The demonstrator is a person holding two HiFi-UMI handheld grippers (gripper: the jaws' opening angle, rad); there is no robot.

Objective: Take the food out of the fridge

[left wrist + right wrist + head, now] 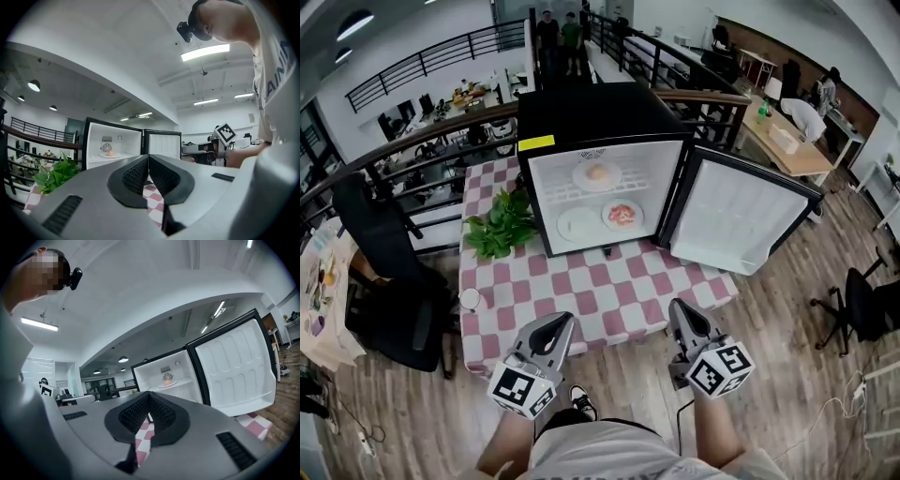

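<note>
you're working in bright, even light from ceiling strips (205, 52) and round lamps (33, 85), so shadows stay soft. the fridge (605, 192) interior glows white, close to glare, washing out detail inside. all three views bend hard at the edges, with dark corners. the left hand-held gripper (148, 161) and the right hand-held gripper (149, 398) look soft up close; the far room stays sharper.

The checkered desk (609, 300) carries the open fridge (591, 112); a leafy plant (502, 225) touches the fridge's left side; a small cup (470, 299) stands further front-left of the fridge.
</note>
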